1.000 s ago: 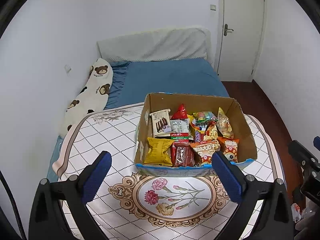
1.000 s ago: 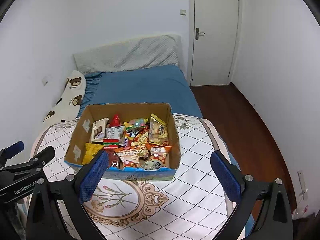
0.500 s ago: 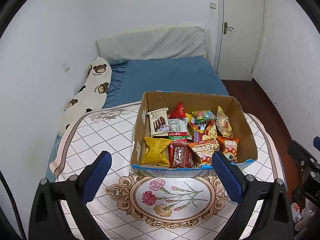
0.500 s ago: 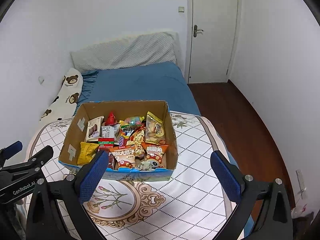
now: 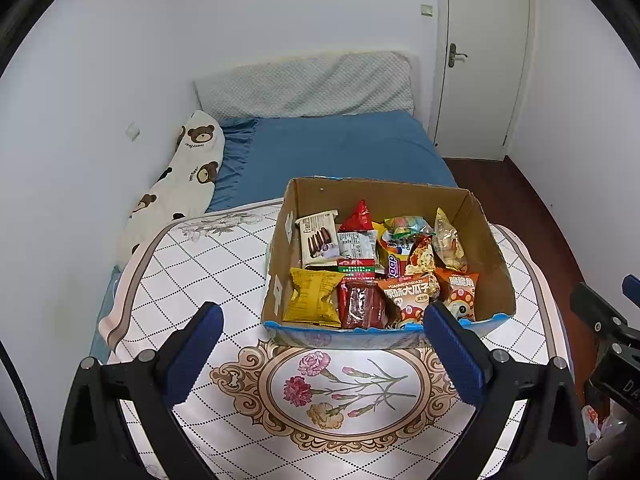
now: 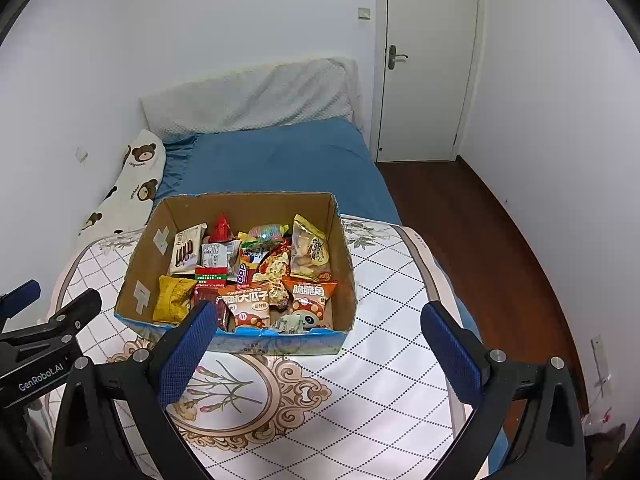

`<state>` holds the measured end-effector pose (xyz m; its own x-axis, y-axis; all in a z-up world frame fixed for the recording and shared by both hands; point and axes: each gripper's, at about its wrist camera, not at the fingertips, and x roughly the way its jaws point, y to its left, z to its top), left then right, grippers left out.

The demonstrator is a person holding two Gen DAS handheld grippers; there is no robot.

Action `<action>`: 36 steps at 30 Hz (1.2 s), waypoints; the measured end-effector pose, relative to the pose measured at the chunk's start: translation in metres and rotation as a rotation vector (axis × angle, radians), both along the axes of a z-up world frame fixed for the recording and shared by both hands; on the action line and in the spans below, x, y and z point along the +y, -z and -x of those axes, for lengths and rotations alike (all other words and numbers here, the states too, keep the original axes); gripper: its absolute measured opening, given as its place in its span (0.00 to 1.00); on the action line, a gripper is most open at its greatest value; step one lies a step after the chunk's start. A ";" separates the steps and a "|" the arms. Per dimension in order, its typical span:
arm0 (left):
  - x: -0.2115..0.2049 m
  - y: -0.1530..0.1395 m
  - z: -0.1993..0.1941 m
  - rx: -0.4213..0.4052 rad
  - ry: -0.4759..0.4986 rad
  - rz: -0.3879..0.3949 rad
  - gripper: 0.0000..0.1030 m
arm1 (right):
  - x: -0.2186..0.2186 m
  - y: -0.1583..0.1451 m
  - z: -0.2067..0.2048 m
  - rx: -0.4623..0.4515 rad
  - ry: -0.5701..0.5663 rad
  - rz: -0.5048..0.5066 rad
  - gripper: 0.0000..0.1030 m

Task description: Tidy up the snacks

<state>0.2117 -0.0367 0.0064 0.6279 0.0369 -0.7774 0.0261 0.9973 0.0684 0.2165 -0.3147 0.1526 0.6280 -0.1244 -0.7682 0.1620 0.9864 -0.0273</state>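
Left wrist view, surface: quilted white cloth with a black diamond grid and a flower medallion at lower centre, spread over the near end of a bed.
Room: blue bedsheet fills mid-frame; grey textured headboard cushion against the far wall; bear-print pillow along the left wall; white closed door at upper right; dark wood floor at right.
Container: open cardboard box with a blue lower edge, centre-right of frame, resting on the cloth just above the medallion.
Contents, near row: yellow packet at left, dark red packet beside it, orange seed packet, then an orange mushroom-print bag at right.
Contents, far row: white biscuit pack upright at left, red triangular pouch, clear bag of pale snacks at right; the middle is a jumble of wrappers.
Left gripper: released, blue pads spread wide, empty, low in frame short of the box front.
Right wrist view, box: sits centre-left, snacks all inside.
Right gripper: released, pads wide apart, empty; its left pad overlaps the box front in the picture, contact not determinable.
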 end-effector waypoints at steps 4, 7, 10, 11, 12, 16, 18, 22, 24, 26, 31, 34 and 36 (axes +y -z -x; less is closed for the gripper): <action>0.001 0.000 0.001 0.000 -0.002 -0.002 0.99 | 0.000 0.000 0.000 0.001 0.001 0.002 1.00; 0.001 0.000 0.002 -0.001 -0.002 -0.001 0.99 | 0.000 0.001 0.000 0.003 -0.005 0.003 1.00; 0.001 0.000 0.002 0.001 -0.002 0.000 0.99 | 0.000 0.002 -0.001 0.005 -0.010 0.004 1.00; 0.000 0.000 0.002 0.001 -0.002 0.000 0.99 | 0.001 0.002 -0.001 0.006 -0.013 0.005 1.00; 0.001 0.000 0.002 0.001 -0.004 -0.002 0.99 | 0.000 0.003 -0.001 0.008 -0.013 0.005 1.00; 0.000 -0.001 0.004 0.001 -0.002 0.002 0.99 | 0.001 0.002 -0.002 0.010 -0.024 0.002 1.00; 0.001 -0.001 0.004 0.002 -0.001 0.002 0.99 | 0.001 0.002 -0.003 0.010 -0.027 0.003 1.00; 0.000 -0.001 0.005 0.002 -0.002 0.001 0.99 | 0.001 0.001 -0.003 0.007 -0.028 0.003 1.00; 0.000 -0.002 0.005 0.002 0.000 0.001 0.99 | 0.001 0.001 -0.003 0.005 -0.032 0.003 1.00; 0.000 -0.002 0.005 0.004 0.000 0.001 0.99 | 0.002 -0.001 -0.005 0.005 -0.038 0.003 1.00; -0.001 -0.004 0.006 0.002 0.001 0.000 0.99 | 0.003 -0.001 -0.006 0.007 -0.043 0.003 1.00; -0.001 -0.004 0.006 0.003 0.003 0.001 0.99 | 0.004 -0.002 -0.006 0.009 -0.053 0.005 1.00; -0.001 -0.003 0.006 0.001 0.003 -0.001 0.99 | 0.005 -0.002 -0.007 0.010 -0.058 0.005 1.00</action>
<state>0.2055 -0.0377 0.0099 0.6271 0.0355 -0.7781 0.0292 0.9972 0.0690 0.2236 -0.3095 0.1548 0.6266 -0.0914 -0.7740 0.1040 0.9940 -0.0332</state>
